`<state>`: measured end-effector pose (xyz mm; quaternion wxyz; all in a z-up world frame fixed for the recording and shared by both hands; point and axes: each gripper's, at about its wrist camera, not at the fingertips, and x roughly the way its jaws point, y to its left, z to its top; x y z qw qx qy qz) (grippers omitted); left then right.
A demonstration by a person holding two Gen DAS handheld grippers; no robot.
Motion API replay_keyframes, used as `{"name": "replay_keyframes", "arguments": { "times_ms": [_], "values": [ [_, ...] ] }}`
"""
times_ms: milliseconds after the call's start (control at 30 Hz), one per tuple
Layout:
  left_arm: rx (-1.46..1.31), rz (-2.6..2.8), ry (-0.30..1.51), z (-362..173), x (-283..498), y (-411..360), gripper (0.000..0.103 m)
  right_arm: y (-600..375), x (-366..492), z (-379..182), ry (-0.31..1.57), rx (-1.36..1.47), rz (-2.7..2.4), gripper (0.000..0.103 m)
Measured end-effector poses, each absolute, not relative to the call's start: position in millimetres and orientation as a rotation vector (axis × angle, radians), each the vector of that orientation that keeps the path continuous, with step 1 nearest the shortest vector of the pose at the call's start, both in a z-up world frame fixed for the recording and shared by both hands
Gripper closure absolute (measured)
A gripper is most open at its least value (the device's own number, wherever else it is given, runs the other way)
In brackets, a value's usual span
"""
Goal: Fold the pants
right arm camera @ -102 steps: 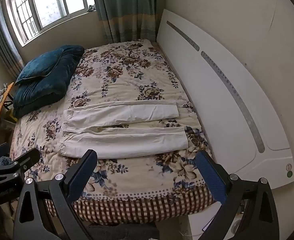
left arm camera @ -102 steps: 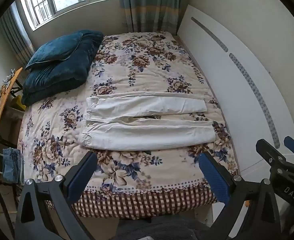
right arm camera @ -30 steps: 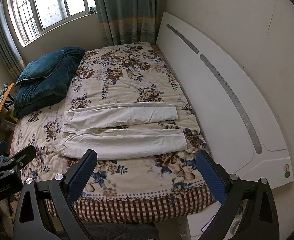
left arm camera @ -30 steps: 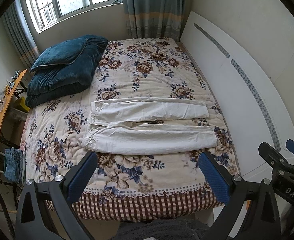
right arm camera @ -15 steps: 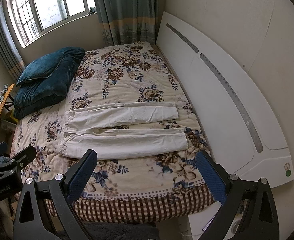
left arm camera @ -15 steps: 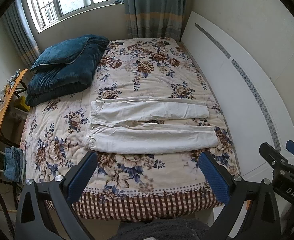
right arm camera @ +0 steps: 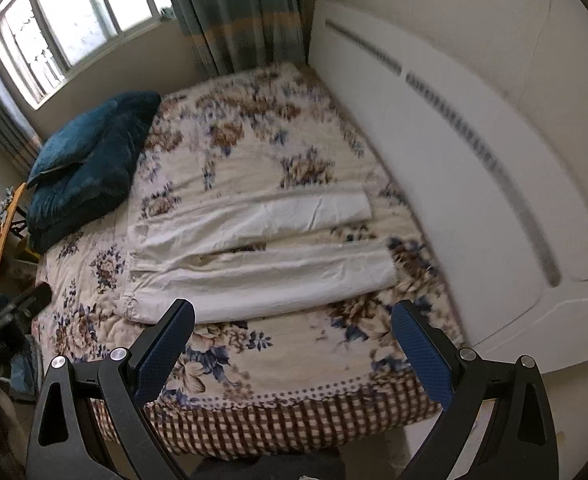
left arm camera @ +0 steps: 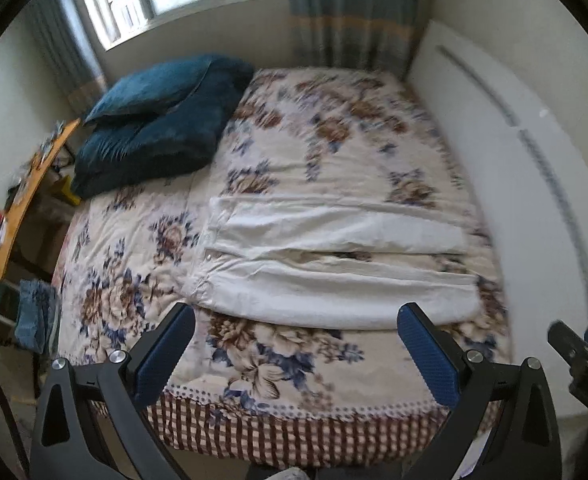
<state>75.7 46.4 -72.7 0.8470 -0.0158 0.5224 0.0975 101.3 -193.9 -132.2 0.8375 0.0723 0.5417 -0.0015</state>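
Pants (left arm camera: 334, 268), white, lying flat and unfolded across the near half of the floral quilt (left arm camera: 334, 140): waistband toward the blue pillows (left arm camera: 161, 120), both legs running toward the white headboard (left arm camera: 514, 184), a narrow gap showing between them. Left gripper (left arm camera: 298, 350) hanging over the bed's near edge, jaws spread wide, holding nothing. Right gripper (right arm camera: 294, 346) doing likewise, fully parted and empty, above the checked quilt border. Change noted against half a second ago: both cameras are closing in on the bed, the garment now filling more of each view, and both views are blurring with motion. Reading: the approach is under way and no fold is started yet; the near leg is likely the first thing to be pinched.
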Motion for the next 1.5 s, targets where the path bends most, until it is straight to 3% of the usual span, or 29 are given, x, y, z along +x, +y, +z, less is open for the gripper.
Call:
{"name": "replay_keyframes", "arguments": {
  "times_ms": [267, 367, 600, 800, 967, 1000, 1067, 1133, 1267, 1300, 1333, 1400, 1433, 1500],
  "values": [
    [-0.280, 0.377, 1.360, -268.9, 144.2, 153.5, 0.001, -187.0, 196.9, -357.8, 1.438, 0.308, -0.042, 0.002],
    [-0.437, 0.450, 1.443, -353.1, 151.3, 200.6, 0.008, -179.8, 218.5, -456.4, 1.511, 0.384, -0.078, 0.002],
    [-0.879, 0.601, 1.470, -491.4, 126.4, 298.0, 0.009, -174.9, 229.5, -641.8, 1.652, 0.588, -0.177, 0.002],
    [-1.143, 0.642, 1.342, -553.9, 110.1, 361.7, 0.009, -176.5, 197.4, -701.6, 1.599, 0.836, -0.258, 0.002],
    [-1.265, 0.673, 1.203, -569.5, 110.4, 397.9, 0.010, -178.1, 188.2, -731.2, 1.482, 0.951, -0.299, 0.002],
    [-1.266, 0.673, 1.171, -567.4, 114.1, 401.8, 0.016, -178.9, 187.4, -734.6, 1.464, 0.970, -0.304, 0.002],
    [-1.204, 0.656, 1.144, -559.3, 129.9, 403.5, 0.044, -181.5, 185.8, -735.1, 1.408, 1.026, -0.301, 0.003],
    [-1.115, 0.631, 1.166, -553.7, 146.4, 396.9, 0.060, -186.2, 182.7, -736.3, 1.323, 1.087, -0.276, 0.012],
    [-1.015, 0.611, 1.168, -549.8, 151.4, 384.3, 0.076, -193.3, 186.8, -739.0, 1.257, 1.161, -0.289, 0.031],
    [-1.006, 0.606, 1.150, -548.6, 148.4, 385.9, 0.078, -195.8, 187.5, -743.3, 1.255, 1.168, -0.311, 0.049],
    [-0.998, 0.602, 1.134, -547.7, 141.9, 383.7, 0.079, -199.2, 189.2, -742.8, 1.252, 1.170, -0.325, 0.075],
    [-0.971, 0.605, 1.123, -542.2, 125.8, 385.3, 0.082, -205.8, 190.7, -734.3, 1.225, 1.154, -0.329, 0.094],
    [-0.952, 0.612, 1.120, -538.4, 118.8, 386.6, 0.089, -209.0, 195.8, -723.5, 1.218, 1.141, -0.325, 0.096],
    [-0.925, 0.605, 1.111, -526.8, 100.7, 381.6, 0.089, -211.0, 195.6, -708.4, 1.208, 1.095, -0.312, 0.096]
  ]
}}
